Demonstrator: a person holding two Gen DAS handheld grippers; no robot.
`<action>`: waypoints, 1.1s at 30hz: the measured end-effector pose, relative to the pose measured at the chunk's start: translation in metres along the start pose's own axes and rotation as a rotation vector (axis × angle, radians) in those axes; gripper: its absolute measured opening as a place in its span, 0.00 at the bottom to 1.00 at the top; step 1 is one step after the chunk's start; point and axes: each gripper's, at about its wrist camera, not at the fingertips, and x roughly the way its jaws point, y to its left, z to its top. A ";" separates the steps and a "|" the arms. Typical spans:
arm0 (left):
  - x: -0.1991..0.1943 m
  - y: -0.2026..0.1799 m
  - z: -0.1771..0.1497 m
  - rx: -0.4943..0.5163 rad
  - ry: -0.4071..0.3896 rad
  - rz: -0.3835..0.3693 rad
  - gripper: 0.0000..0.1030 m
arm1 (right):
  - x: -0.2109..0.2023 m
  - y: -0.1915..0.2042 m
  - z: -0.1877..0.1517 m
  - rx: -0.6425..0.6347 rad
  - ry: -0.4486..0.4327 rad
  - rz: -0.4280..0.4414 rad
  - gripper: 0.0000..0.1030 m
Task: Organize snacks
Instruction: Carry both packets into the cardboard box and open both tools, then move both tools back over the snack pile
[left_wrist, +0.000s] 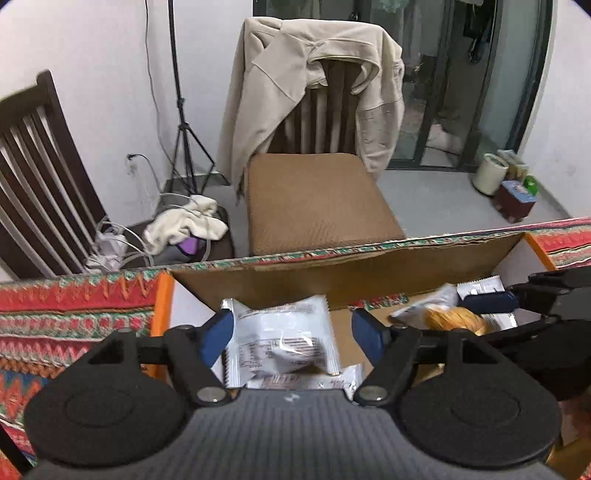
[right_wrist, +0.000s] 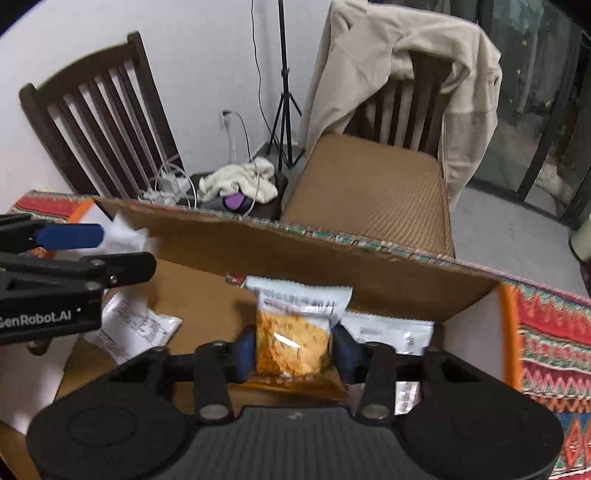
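Note:
An open cardboard box (left_wrist: 332, 273) (right_wrist: 295, 251) sits on the patterned tablecloth, and both grippers hang over it. My left gripper (left_wrist: 291, 332) is open; a white snack packet (left_wrist: 284, 339) lies between its blue pads, with a gap on the right side. Another white packet (left_wrist: 295, 382) lies beneath it. My right gripper (right_wrist: 293, 347) has a clear packet of orange snack (right_wrist: 291, 339) between its pads, which stand close beside it without visibly squeezing. More white packets (right_wrist: 388, 328) (right_wrist: 136, 328) lie on the box floor. The right gripper's finger (left_wrist: 491, 301) shows beside the orange packet (left_wrist: 454, 319).
The red patterned tablecloth (left_wrist: 74, 306) (right_wrist: 554, 332) spreads on both sides of the box. Behind the table stands a cushioned chair (left_wrist: 317, 199) draped with a beige jacket (left_wrist: 295, 74). A dark slatted chair (left_wrist: 37, 166), a tripod (left_wrist: 184, 129) and cables fill the floor corner.

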 end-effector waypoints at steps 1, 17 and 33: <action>-0.003 0.002 -0.003 -0.002 -0.006 -0.005 0.71 | 0.003 0.001 -0.001 -0.001 -0.002 -0.002 0.63; -0.187 0.009 -0.018 -0.010 -0.182 -0.052 0.89 | -0.168 -0.009 -0.012 -0.034 -0.155 -0.017 0.88; -0.395 -0.030 -0.211 -0.030 -0.380 -0.065 0.98 | -0.379 0.001 -0.215 -0.026 -0.424 0.064 1.00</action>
